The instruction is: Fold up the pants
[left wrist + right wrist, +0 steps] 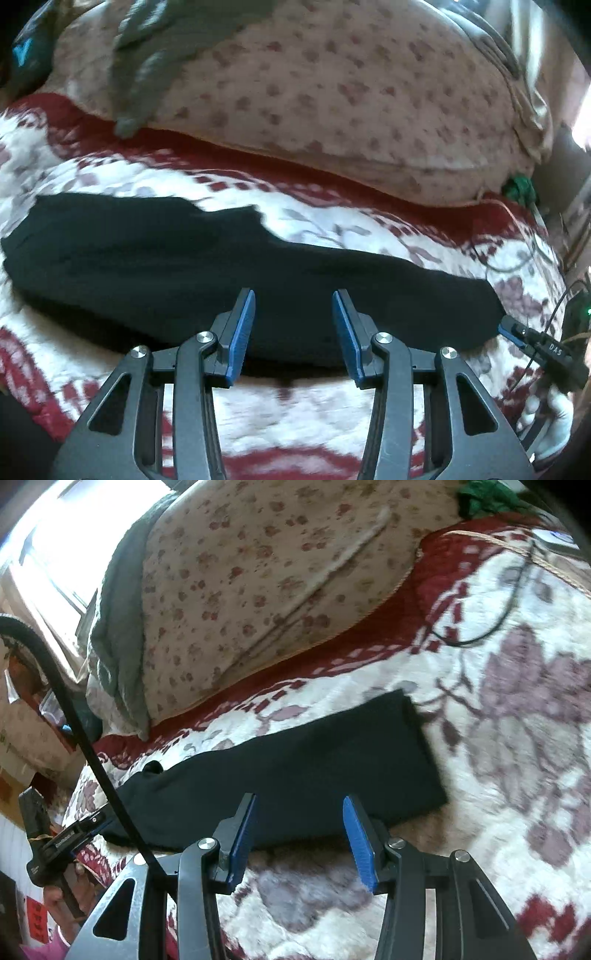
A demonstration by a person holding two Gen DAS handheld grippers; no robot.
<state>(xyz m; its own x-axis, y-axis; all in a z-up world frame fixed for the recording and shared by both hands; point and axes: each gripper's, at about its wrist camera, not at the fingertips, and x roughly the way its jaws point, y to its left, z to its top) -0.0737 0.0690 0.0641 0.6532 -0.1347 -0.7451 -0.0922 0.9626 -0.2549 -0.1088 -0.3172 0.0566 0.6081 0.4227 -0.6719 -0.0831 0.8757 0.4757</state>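
Observation:
Black pants (pixel 184 258) lie flat as a long strip on a red and white floral blanket (pixel 332 229). My left gripper (pixel 293 295) is open and empty, its blue pads just above the near edge of the pants. In the right wrist view the pants (pixel 314 768) run from lower left to a squared end at the right. My right gripper (pixel 299 801) is open and empty over their near edge. The right gripper also shows at the pants' right end in the left wrist view (pixel 517 332). The left gripper shows at the pants' left end in the right wrist view (pixel 85 823).
A large floral pillow (pixel 332 92) with a grey cloth (pixel 147 66) on it lies behind the pants. A thin black cable (pixel 498 620) lies on the blanket at the right. A green item (pixel 484 498) sits by the pillow's far corner. A bright window (pixel 74 535) is beyond.

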